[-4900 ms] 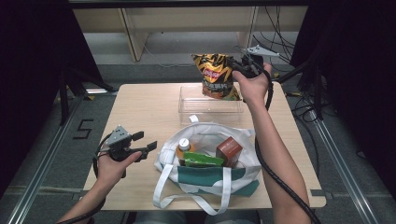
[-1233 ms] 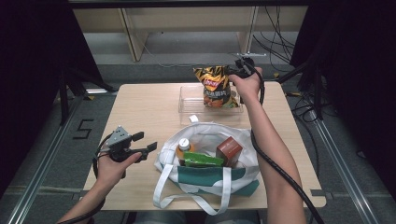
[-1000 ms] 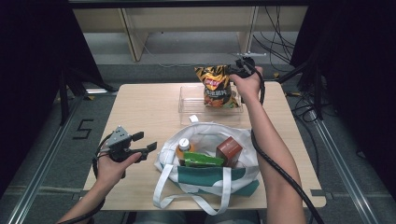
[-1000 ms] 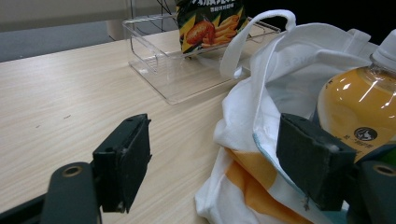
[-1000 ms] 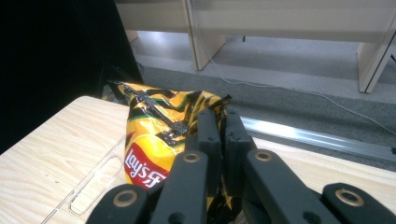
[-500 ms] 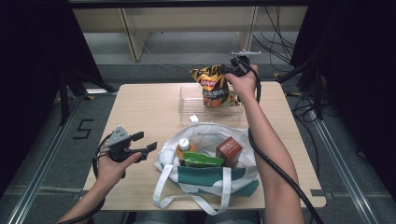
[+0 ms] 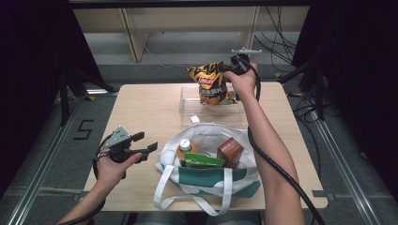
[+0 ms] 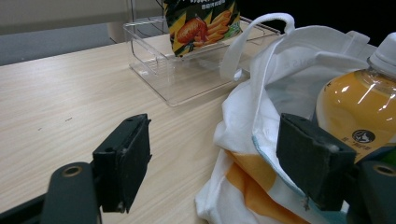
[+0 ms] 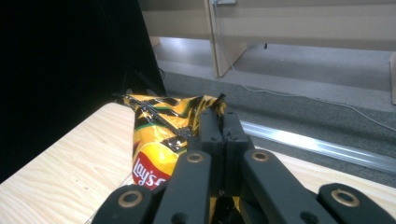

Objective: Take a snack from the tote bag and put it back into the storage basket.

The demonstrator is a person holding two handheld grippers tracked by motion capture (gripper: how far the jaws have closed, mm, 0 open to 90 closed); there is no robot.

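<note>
Wooden table point(image 7: 141, 108), dark curtains at both sides, shelving behind. Near far edge: chip bag point(image 7: 212, 84) pinched at its top in clamped right gripper point(image 7: 231, 69), hanging over clear tray point(image 7: 187, 107), lower end hidden by jaws in right gripper view. Near front left corner: left gripper point(image 7: 146, 143) spread wide, empty, beside tote point(image 7: 206, 176) with bottle point(image 7: 184, 149) cut off at frame edge in left gripper view.

I see bare worktop point(image 7: 141, 108) on the left, so my left gripper point(image 7: 143, 146) can pass there. The white bag point(image 7: 206, 183) and the clear box point(image 7: 187, 110) block the middle.
</note>
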